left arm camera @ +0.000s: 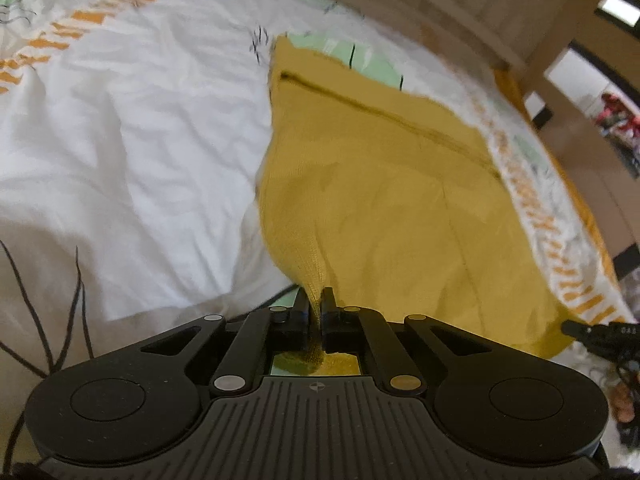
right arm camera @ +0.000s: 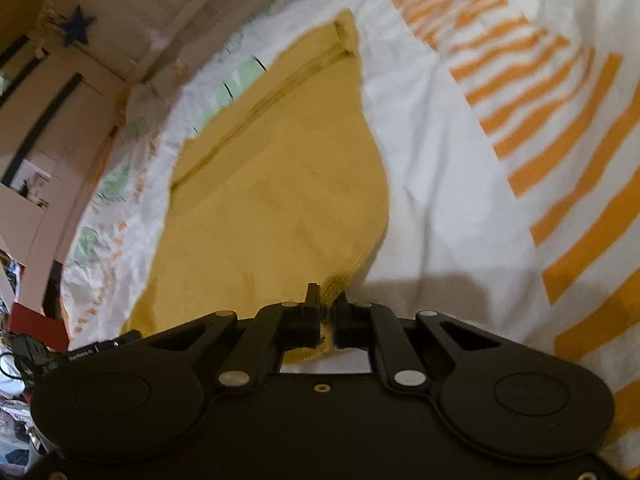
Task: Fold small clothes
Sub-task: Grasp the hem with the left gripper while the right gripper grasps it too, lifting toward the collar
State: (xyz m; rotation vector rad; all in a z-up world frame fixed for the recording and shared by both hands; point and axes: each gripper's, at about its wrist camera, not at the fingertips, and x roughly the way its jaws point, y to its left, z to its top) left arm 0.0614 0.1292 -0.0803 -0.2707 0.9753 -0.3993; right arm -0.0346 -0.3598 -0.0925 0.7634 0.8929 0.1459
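A mustard-yellow garment (left arm camera: pixel 392 200) lies spread on a white bedsheet (left arm camera: pixel 140 140), with a dark seam line across its far part. My left gripper (left arm camera: pixel 318 300) is shut on a pinched near corner of the garment, lifting it a little. In the right wrist view the same garment (right arm camera: pixel 272 184) stretches away from my right gripper (right arm camera: pixel 330 300), which is shut on its other near corner. The tip of the right gripper shows at the right edge of the left wrist view (left arm camera: pixel 592 332).
The sheet has orange stripes (right arm camera: pixel 560 140) and pale green prints (left arm camera: pixel 368 60). A wooden bed frame (left arm camera: pixel 500 12) runs along the far side. Beyond the bed edge are furniture and floor clutter (right arm camera: pixel 24 216). A blue star (right arm camera: pixel 78 26) hangs on the wall.
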